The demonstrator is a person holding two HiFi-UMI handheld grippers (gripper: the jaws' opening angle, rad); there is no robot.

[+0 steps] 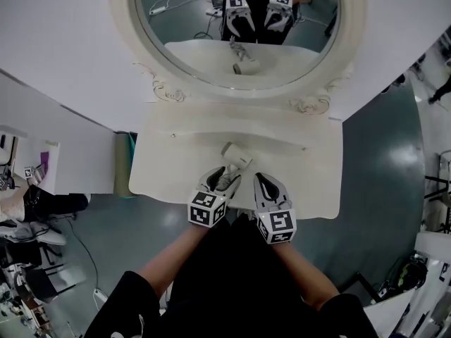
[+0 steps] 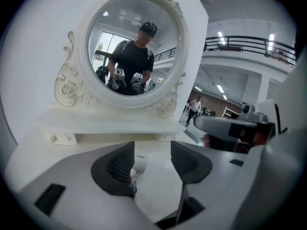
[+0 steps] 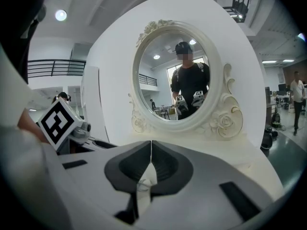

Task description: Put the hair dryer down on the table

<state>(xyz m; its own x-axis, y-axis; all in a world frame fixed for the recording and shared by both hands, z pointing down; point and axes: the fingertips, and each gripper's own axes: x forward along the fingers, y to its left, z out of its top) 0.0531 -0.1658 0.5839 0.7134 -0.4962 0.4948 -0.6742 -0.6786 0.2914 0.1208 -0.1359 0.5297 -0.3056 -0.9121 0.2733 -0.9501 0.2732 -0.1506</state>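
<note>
One hair dryer (image 1: pixel 237 156) lies on the table (image 1: pixel 310 182) by the released left gripper (image 1: pixel 227 179); right gripper (image 1: pixel 260 180) clenched, empty

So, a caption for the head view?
Left gripper open by the white hair dryer on the dressing table, right gripper shut.

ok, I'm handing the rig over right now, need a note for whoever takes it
Grippers: left tongs open, nothing clamped; right tongs shut and empty, beside the left ones.
Things: hair dryer lies on the white table in front of the mirror, just past the left tongs' tips, by one jaw.
Done: dryer looks set down and released.
Left: probably only backing the left tongs away without nudging it.
</note>
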